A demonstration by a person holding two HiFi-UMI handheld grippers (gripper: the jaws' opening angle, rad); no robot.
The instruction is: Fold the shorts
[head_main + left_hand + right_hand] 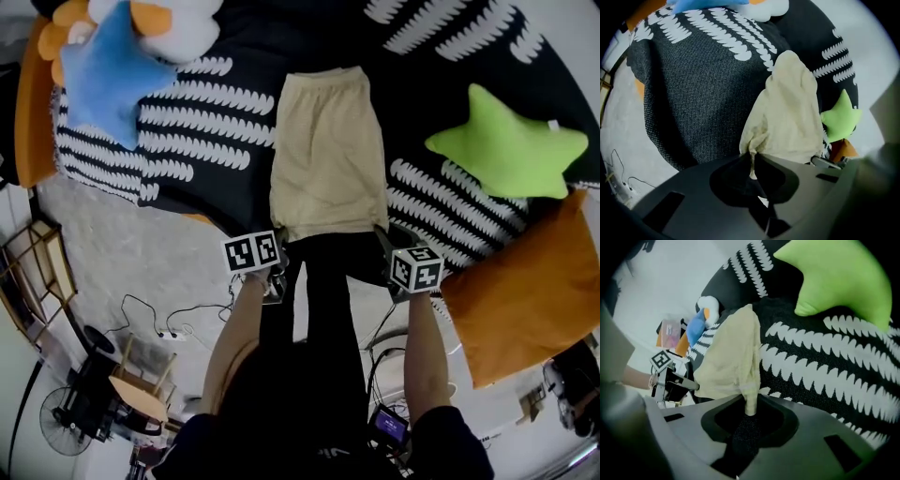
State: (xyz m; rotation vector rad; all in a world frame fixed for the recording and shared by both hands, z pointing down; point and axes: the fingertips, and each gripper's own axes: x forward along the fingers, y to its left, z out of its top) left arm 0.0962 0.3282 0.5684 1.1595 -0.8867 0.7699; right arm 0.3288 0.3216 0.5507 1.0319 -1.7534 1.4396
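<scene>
Pale beige shorts (326,155) lie flat on the black-and-white patterned blanket (202,131), waistband at the far end. My left gripper (277,246) is shut on the near left corner of the shorts (785,117), the cloth pinched into a tuft between its jaws. My right gripper (384,241) is shut on the near right corner of the shorts (733,359), a bunched bit of hem caught between its jaws. Both grippers sit at the blanket's near edge, their marker cubes facing up.
A green star cushion (504,145) lies right of the shorts, a blue star cushion (112,70) and a white-and-orange soft toy (178,23) at the far left. An orange pillow (525,291) sits near right. Below the blanket are grey floor, cables (173,323) and a fan (66,422).
</scene>
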